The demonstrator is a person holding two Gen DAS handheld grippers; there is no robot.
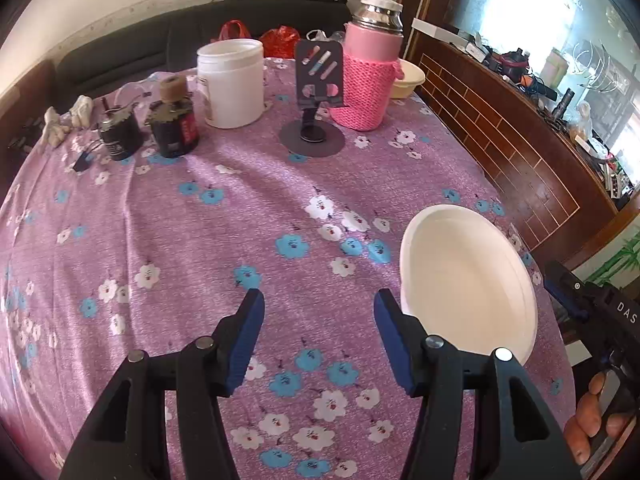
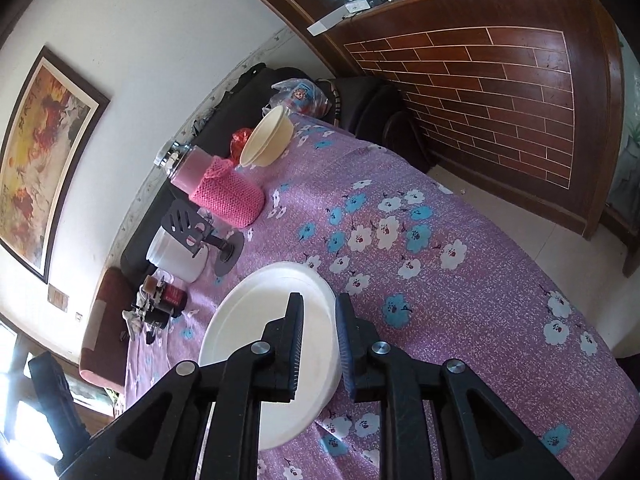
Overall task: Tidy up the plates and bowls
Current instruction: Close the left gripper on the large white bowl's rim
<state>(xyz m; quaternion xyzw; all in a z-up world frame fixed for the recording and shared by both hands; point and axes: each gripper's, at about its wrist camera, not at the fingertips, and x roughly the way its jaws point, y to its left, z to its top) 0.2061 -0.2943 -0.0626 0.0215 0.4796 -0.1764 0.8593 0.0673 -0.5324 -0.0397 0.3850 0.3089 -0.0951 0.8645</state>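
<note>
Right gripper [image 2: 319, 344]: I pinch the white plate's [image 2: 256, 320] rim. Left gripper [image 1: 319, 340]: wide, empty, plate at 2 o'clock.

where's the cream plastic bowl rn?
The cream plastic bowl sits at the table's far edge, right beside the pink knit-sleeved flask. In the left wrist view only its rim peeks out behind that flask.
</note>
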